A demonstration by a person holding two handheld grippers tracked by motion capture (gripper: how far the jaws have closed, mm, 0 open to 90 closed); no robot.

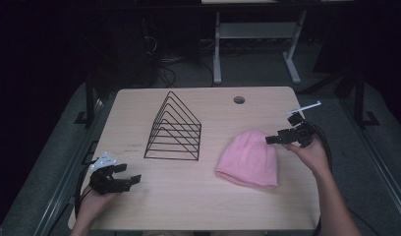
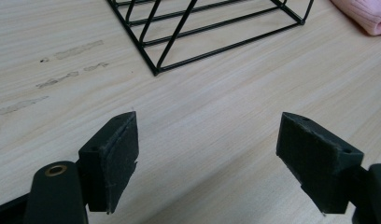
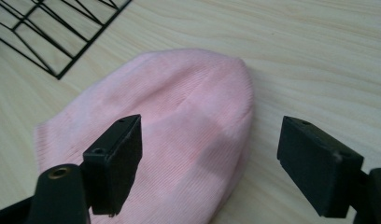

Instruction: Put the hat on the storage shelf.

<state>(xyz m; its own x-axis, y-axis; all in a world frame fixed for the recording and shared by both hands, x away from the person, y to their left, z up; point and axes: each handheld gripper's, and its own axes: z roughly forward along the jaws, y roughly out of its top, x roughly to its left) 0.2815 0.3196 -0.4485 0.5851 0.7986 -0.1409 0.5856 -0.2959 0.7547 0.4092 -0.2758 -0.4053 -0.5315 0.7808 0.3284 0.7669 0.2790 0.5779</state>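
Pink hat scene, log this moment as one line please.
right gripper open over pink hat | left gripper open, over bare table | wire rack untouched

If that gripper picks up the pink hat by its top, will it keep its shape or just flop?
The pink hat looks like soft ribbed knit lying flat on the table, so it would probably sag and hang limp. It seems light for its size. The fuzzy fabric should give the open right hand-held gripper good grip; pushed, it would likely bunch up rather than slide.

Table [image 1: 188, 196] bears hat [image 1: 250, 157] (pink), wire rack [image 1: 174, 129].
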